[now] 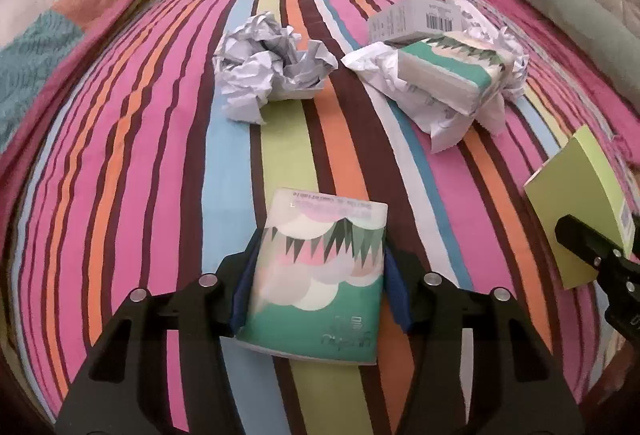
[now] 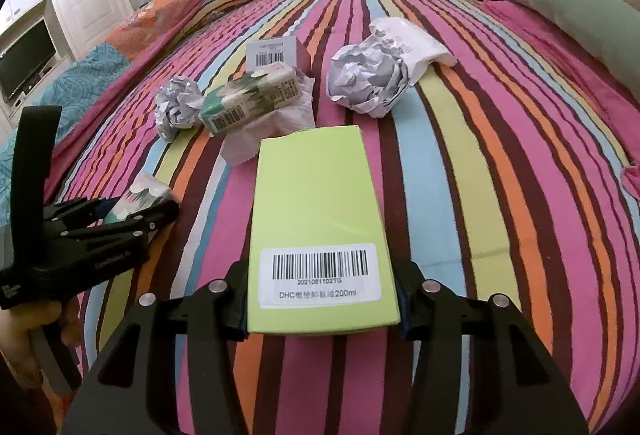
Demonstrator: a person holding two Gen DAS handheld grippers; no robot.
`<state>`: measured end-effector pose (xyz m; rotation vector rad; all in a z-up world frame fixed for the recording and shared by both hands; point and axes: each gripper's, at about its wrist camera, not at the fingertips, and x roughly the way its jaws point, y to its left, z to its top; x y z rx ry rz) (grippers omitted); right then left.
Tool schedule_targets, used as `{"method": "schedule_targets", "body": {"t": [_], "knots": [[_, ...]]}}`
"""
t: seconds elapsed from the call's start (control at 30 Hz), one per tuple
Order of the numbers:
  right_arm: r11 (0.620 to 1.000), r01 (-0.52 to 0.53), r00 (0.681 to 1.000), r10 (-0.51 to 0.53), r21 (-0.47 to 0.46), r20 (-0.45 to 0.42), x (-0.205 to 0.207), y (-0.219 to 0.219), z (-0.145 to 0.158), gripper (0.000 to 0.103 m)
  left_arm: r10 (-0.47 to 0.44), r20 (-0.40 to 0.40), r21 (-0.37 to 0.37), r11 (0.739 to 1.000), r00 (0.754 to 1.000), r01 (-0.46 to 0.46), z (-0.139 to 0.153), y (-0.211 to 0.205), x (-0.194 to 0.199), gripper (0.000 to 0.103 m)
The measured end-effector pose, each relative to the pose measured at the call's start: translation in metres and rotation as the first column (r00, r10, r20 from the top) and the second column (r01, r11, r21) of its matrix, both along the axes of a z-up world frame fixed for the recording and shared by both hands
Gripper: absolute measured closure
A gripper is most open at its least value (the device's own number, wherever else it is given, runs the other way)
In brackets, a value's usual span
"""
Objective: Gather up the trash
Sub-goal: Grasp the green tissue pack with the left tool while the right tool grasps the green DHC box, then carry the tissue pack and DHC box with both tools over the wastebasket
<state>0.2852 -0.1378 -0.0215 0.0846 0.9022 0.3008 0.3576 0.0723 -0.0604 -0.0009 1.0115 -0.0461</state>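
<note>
On the striped bed, my left gripper is shut on a green tissue pack, its blue pads pressing both long sides. My right gripper is shut on a lime-green carton with a barcode label. That carton also shows at the right edge of the left wrist view. Seen from the right wrist, the left gripper sits low at the left with its pack. Farther up the bed lie a crumpled paper ball, a second tissue pack on a white wrapper, and a grey barcoded box.
A large paper ball, a smaller one and a white bag lie mid-bed. A green bolster lines the tufted headboard at right. Folded orange and teal quilts edge the left. A hand holds the left gripper.
</note>
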Motion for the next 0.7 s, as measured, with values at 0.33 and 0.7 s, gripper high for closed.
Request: {"method": "schedule_targets", "body": {"t": [0.33, 0.7], "knots": [[0.999, 0.029, 0.999, -0.030, 0.046, 0.013, -0.021, -0.015, 0.016, 0.055, 0.021, 0.038, -0.098, 0.995, 0.999, -0.017, 0.021, 0.005, -0.030, 0.051], [0.996, 0.040, 0.999, -0.041, 0.084, 0.016, -0.062, -0.030, 0.031, 0.055, 0.000, 0.095, -0.128, 0.992, 0.995, 0.012, 0.051, -0.003, -0.090, 0.051]]}}
